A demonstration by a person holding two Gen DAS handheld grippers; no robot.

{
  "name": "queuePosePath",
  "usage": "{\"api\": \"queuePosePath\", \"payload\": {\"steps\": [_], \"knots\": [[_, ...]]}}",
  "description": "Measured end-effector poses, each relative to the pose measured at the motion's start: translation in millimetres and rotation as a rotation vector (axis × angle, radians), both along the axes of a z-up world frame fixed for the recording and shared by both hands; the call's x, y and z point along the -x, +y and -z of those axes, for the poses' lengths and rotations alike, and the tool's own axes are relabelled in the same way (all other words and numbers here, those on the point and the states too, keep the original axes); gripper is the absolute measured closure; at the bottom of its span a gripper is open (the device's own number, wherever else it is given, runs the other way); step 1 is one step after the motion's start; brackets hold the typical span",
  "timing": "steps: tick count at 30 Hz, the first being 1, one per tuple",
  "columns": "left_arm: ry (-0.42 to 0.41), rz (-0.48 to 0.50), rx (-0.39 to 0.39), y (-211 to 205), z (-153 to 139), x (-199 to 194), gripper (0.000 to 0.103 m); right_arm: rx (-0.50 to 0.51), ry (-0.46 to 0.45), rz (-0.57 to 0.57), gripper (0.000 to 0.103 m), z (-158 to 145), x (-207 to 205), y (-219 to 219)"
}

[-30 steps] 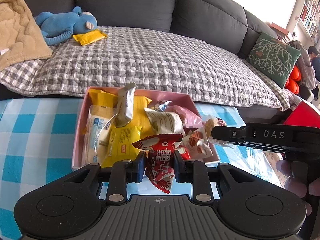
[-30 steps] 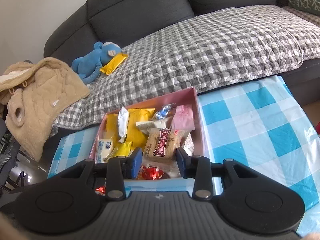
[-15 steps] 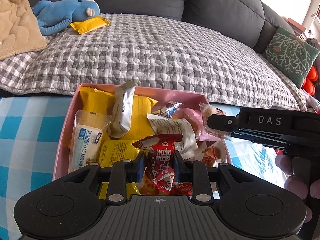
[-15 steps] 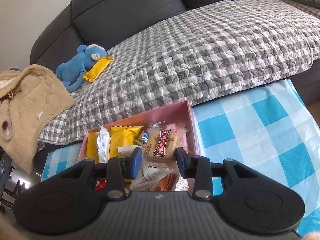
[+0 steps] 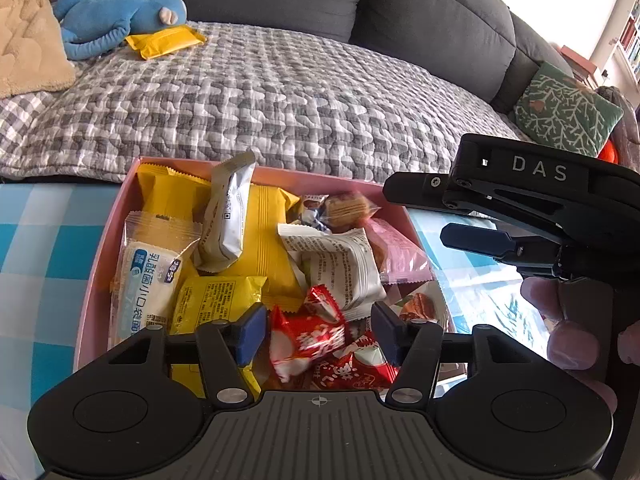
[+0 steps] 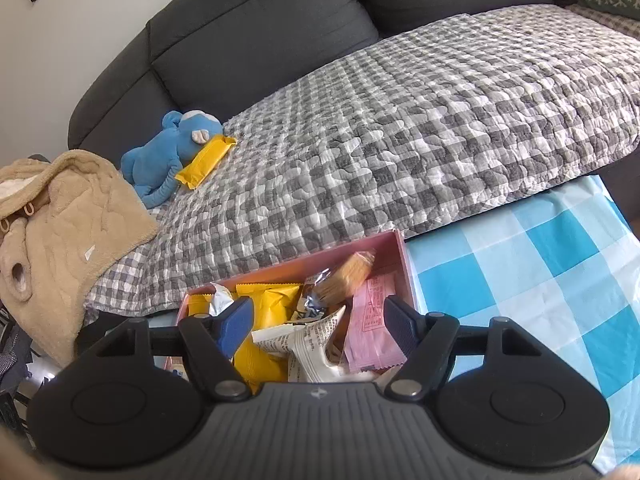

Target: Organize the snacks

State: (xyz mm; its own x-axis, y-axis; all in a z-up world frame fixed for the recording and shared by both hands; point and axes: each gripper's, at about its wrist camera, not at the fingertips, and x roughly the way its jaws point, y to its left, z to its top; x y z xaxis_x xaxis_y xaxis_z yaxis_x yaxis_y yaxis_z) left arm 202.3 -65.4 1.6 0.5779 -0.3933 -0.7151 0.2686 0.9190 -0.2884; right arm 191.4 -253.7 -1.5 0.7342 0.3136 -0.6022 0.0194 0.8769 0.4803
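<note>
A pink box (image 5: 105, 236) on the blue checked tablecloth holds several snack packets. My left gripper (image 5: 318, 330) is open over the box's near end; a red packet (image 5: 310, 338) lies loose between its fingers. My right gripper (image 6: 316, 322) is open above the box's right side (image 6: 402, 256); it also shows in the left wrist view (image 5: 420, 212). A brown biscuit packet (image 6: 348, 276) is blurred at the box's far right corner, also in the left wrist view (image 5: 346, 210). A pink packet (image 6: 372, 328) lies below it.
A grey sofa with a checked quilt (image 5: 280, 100) runs behind the table. A blue plush toy (image 5: 116, 16) and a yellow packet (image 5: 164, 40) lie on it, with a beige fleece (image 6: 52, 232) at left and a green cushion (image 5: 564, 108) at right.
Both grippers opened. The left one let go of the red packet and the right one let go of the brown biscuit packet, which dropped into the box's far right corner.
</note>
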Motion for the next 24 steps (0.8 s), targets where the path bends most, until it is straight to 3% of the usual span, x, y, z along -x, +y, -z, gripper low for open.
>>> {"api": "queuePosePath", "payload": {"steps": [2, 11, 24], "knots": [[-0.015, 0.015, -0.006, -4, -4, 4, 0.035, 0.007, 0.0, 0.003, 0.033, -2, 3, -2], [-0.04, 0.037, -0.002, -8, -22, 29, 0.02, 0.051, -0.023, 0.014, 0.022, -14, 29, -10], [-0.059, 0.009, -0.048, 14, -26, 83, 0.012, 0.138, -0.033, -0.005, 0.013, -16, 86, -12]]}}
